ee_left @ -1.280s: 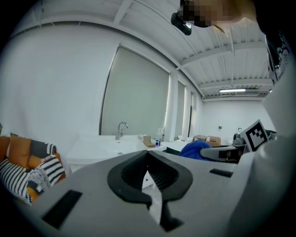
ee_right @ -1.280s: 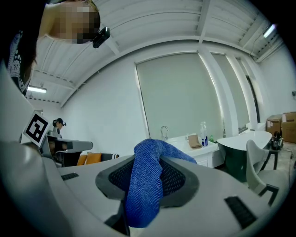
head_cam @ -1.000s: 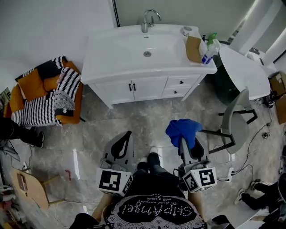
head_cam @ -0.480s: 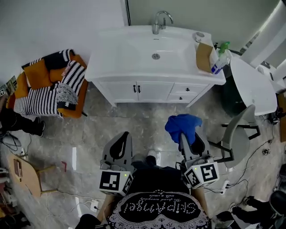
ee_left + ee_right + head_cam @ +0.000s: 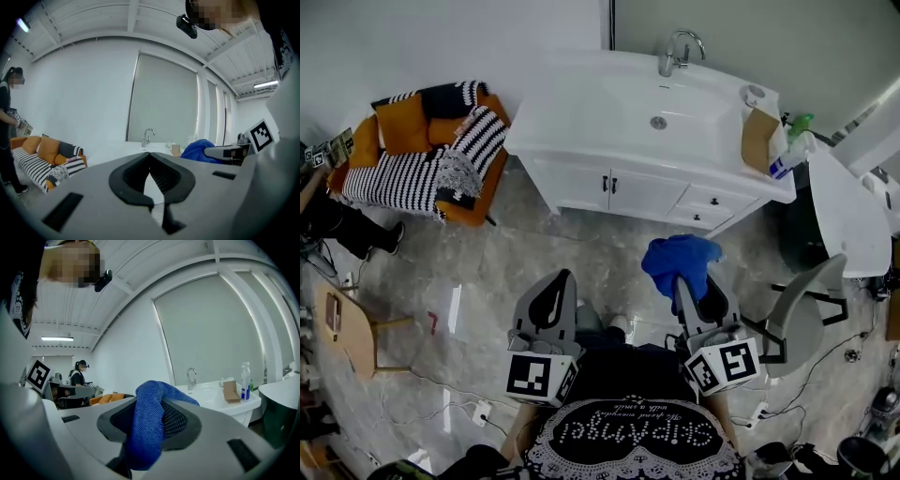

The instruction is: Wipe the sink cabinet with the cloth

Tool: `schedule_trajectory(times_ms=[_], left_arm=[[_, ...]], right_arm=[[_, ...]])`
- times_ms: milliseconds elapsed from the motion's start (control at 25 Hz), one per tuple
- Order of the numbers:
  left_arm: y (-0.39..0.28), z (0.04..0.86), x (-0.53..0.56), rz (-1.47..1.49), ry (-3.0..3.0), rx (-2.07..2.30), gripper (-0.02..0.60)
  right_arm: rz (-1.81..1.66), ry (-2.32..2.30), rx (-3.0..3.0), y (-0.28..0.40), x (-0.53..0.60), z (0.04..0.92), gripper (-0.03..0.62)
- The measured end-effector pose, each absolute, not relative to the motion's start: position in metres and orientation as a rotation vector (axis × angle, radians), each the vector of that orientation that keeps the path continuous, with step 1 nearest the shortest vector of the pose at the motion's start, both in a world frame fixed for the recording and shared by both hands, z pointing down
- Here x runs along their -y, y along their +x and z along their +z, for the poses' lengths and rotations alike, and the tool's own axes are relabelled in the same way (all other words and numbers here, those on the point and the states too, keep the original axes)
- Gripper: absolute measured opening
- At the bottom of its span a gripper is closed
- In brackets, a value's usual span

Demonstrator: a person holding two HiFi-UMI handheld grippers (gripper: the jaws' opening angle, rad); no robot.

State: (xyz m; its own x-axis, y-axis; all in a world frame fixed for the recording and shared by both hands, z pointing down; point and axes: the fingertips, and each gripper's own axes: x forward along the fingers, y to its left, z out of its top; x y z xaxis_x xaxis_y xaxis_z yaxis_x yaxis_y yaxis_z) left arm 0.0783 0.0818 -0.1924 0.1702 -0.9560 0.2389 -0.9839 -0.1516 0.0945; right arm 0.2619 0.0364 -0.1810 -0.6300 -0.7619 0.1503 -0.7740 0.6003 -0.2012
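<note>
Head view: the cabinet (image 5: pixel 628 192) lies broadside ahead, doors facing the person. It is well apart from the cloth (image 5: pixel 680 262), bunched over the right gripper (image 5: pixel 692 300). Better to close in, then press flat.

Left gripper view: the left gripper (image 5: pixel 150 157) has its jaws together, empty.

Right gripper view: the jaws clamp the cloth, its band running top to bottom.

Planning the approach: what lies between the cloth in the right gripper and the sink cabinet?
Head view: only bare floor between the cloth, in the right gripper, and the sink cabinet.
</note>
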Motion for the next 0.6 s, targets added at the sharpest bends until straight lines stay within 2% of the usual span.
schedule_trajectory(times_ms=[600], left_arm=[[0.0, -0.191, -0.05, 0.18, 2.206, 1.864, 0.005]], right_arm=[[0.421, 1.322, 2.741, 0.191, -0.004, -0.179, 0.143]])
